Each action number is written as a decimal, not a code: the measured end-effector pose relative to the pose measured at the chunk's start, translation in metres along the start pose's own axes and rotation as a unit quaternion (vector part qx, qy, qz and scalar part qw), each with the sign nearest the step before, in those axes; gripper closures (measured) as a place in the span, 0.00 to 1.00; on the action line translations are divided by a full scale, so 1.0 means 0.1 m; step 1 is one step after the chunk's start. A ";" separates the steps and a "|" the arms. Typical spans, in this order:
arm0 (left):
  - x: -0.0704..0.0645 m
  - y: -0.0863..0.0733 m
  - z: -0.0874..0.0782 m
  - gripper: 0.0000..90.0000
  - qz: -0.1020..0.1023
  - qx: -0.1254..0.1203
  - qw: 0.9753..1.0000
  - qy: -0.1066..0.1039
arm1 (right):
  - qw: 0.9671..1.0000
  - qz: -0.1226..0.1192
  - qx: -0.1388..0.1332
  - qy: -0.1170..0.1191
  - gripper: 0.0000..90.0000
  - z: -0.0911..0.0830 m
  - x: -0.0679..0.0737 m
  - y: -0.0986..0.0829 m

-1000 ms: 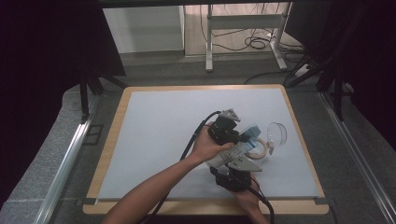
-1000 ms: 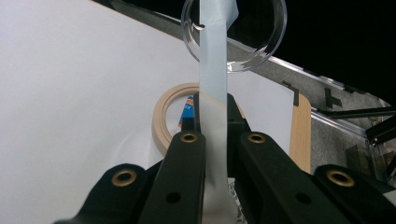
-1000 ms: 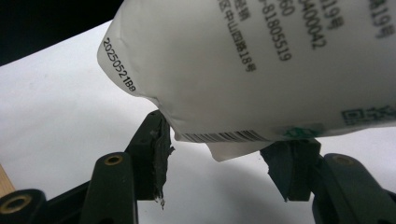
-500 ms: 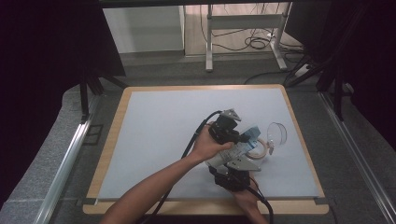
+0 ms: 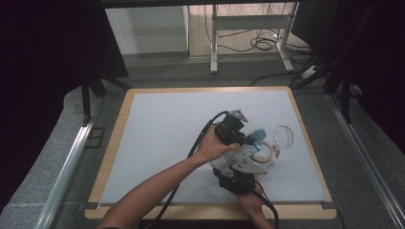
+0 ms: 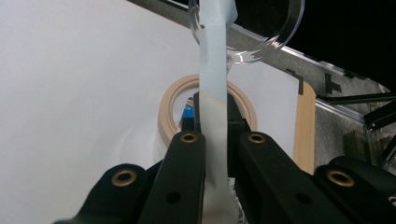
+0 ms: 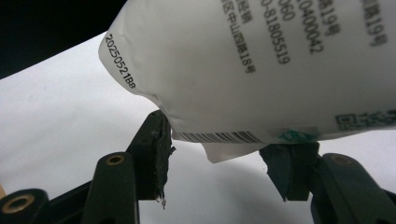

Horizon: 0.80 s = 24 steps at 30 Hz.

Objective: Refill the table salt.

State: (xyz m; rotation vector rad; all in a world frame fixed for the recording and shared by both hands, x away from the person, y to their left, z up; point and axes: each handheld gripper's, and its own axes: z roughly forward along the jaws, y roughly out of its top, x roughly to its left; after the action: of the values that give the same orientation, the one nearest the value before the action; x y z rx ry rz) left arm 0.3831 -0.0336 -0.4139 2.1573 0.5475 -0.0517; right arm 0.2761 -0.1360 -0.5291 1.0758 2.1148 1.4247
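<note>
White plastic pouch [image 7: 261, 70] hangs between the right hand-held gripper [image 7: 224, 163]'s jaws, which pinch its lower edge, near the surface [image 5: 157, 129]'s right front corner. The left hand-held gripper [image 6: 215, 140] is pressed together on the pouch's pale blue top strip [image 6: 214, 70], probably to tear it open. A tape roll [image 6: 170, 100] and clear dish [image 5: 282, 136] lie beyond; the pouch's contents are hidden.
</note>
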 end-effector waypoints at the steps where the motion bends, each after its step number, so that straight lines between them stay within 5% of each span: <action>1: 0.00 0.01 0.00 1.00 -0.001 0.001 1.000 0.000 | 1.000 0.002 -0.001 0.000 0.51 0.00 0.00 0.00; 24: -0.06 0.20 0.05 1.00 0.030 0.062 0.998 0.008 | 0.999 0.021 -0.031 0.009 0.52 -0.07 0.05 0.05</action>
State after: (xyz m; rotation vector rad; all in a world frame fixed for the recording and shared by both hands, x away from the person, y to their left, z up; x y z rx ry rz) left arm 0.3871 -0.0502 -0.4004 2.2964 0.4991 -0.0352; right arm 0.2707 -0.1357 -0.5211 1.0941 2.0564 1.5152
